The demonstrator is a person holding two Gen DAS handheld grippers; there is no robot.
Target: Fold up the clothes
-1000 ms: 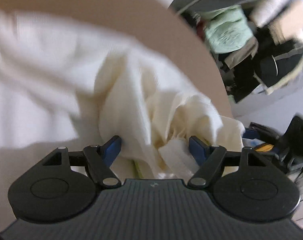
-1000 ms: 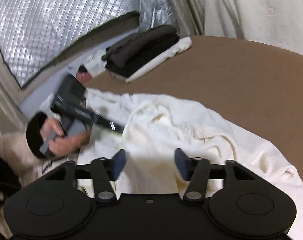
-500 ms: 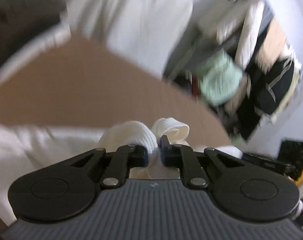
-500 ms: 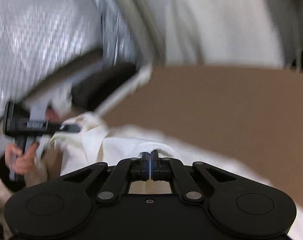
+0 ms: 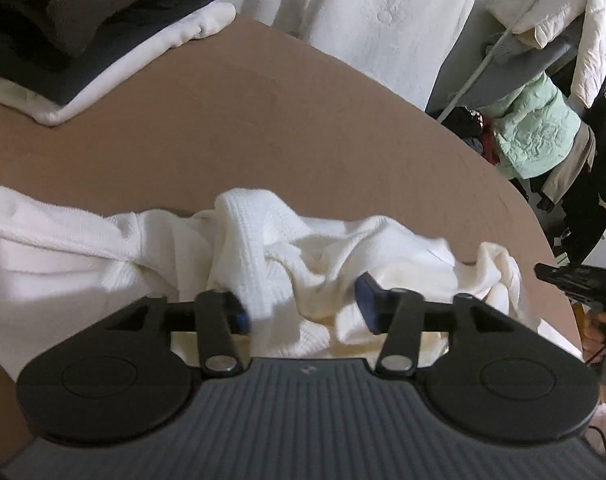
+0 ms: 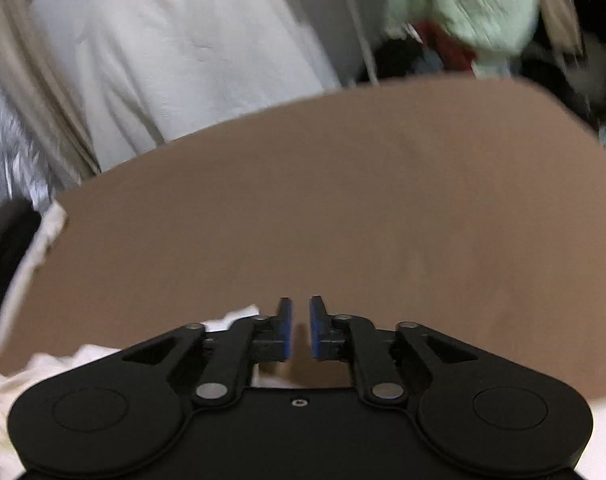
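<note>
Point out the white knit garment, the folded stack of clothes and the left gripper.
white knit garment (image 5: 259,240): left wrist view, raised ribbed fold.
folded stack of clothes (image 5: 87,24): left wrist view, dark upper layers.
left gripper (image 5: 303,300): left wrist view, midway between fingertips.

bare brown table (image 5: 295,128) is lying open ahead of the crumpled white garment (image 5: 303,248); a folded clothes stack (image 5: 83,36) is blocking the far left corner, hanging coats (image 5: 535,128) crowding beyond the right edge.
</note>
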